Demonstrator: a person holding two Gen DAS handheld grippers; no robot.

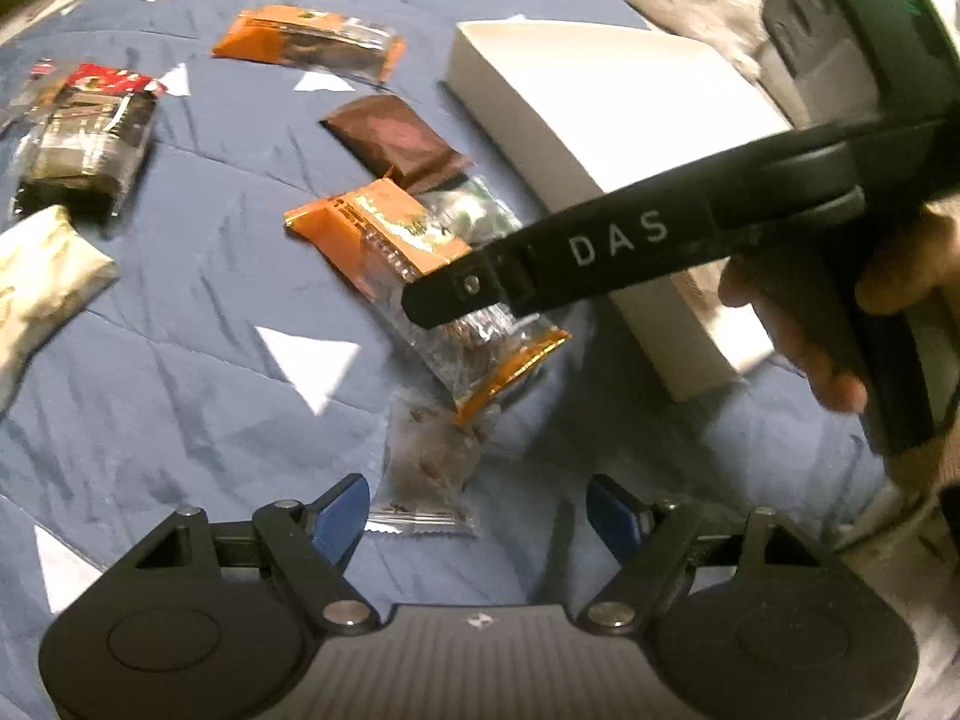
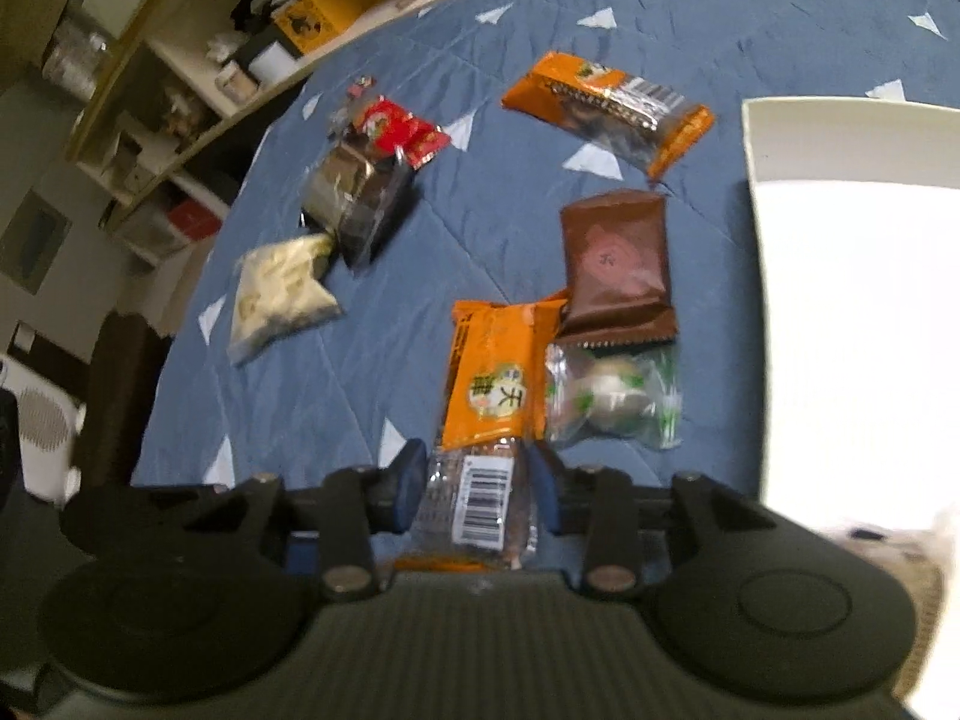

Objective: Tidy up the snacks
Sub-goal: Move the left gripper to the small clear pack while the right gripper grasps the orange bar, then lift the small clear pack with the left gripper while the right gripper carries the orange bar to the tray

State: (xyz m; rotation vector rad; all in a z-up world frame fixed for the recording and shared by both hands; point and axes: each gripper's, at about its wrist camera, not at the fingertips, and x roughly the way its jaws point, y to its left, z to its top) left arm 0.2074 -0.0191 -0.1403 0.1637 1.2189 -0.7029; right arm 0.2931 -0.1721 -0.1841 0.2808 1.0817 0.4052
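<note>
Snack packets lie on a blue quilt. My right gripper is closed around the near end of an orange packet, its blue pads touching both sides of the clear barcode end. The left wrist view shows the same orange packet under the right gripper's black finger. My left gripper is open, with a small clear packet lying between its blue pads, untouched. A white box stands to the right and also shows in the left wrist view.
More packets lie on the quilt: brown, a second orange one, clear with green print, red and black, cream. Shelves stand beyond the bed's far left edge.
</note>
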